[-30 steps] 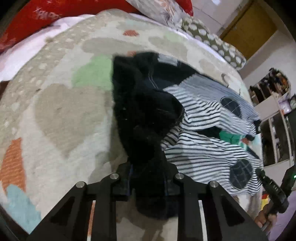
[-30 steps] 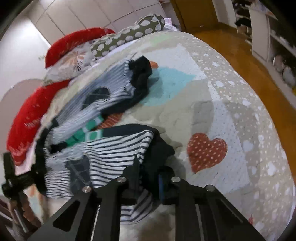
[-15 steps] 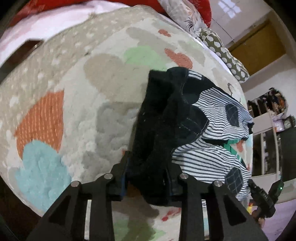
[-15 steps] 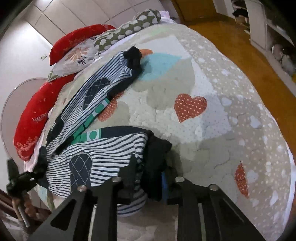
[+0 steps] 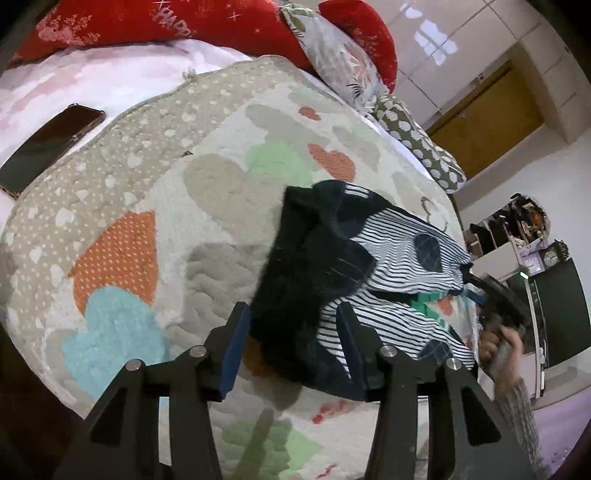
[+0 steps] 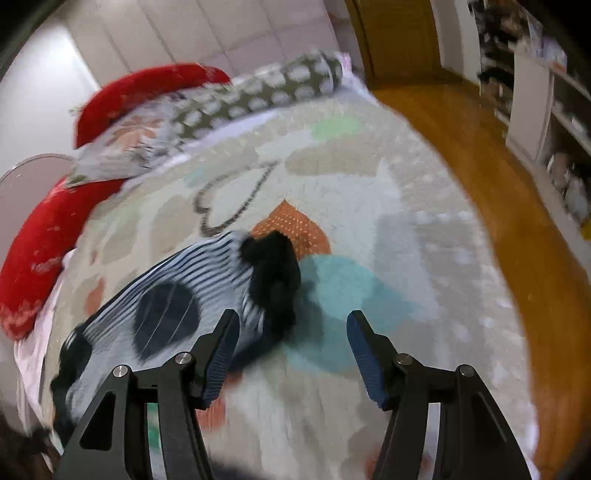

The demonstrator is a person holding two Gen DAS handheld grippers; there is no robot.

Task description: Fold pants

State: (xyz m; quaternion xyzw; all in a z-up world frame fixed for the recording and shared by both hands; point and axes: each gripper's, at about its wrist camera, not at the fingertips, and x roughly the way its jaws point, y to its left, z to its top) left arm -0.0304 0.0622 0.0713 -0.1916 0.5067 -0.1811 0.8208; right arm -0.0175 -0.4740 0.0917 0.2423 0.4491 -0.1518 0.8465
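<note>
The pants (image 5: pixel 391 266) are black-and-white striped with dark patches and a black waistband, lying on a quilted bed cover. In the left wrist view my left gripper (image 5: pixel 293 341) stands open around the black waistband end, with the cloth lying between the fingers. In the right wrist view my right gripper (image 6: pixel 291 350) is open and empty just above the black cuff (image 6: pixel 275 280) of one striped leg (image 6: pixel 177 295). The right gripper also shows at the far leg end in the left wrist view (image 5: pixel 498 299).
The bed cover (image 5: pixel 155 221) has heart and cloud patches. A phone (image 5: pixel 48 144) lies at the bed's left edge. Red and patterned pillows (image 5: pixel 207 26) line the head of the bed. Wooden floor (image 6: pixel 480 155) and shelves (image 6: pixel 535 96) lie to the right.
Both grippers have opened and let go of the pants. The right gripper has moved from the waistband end to the cuff of a leg. The left has drawn back a little.
</note>
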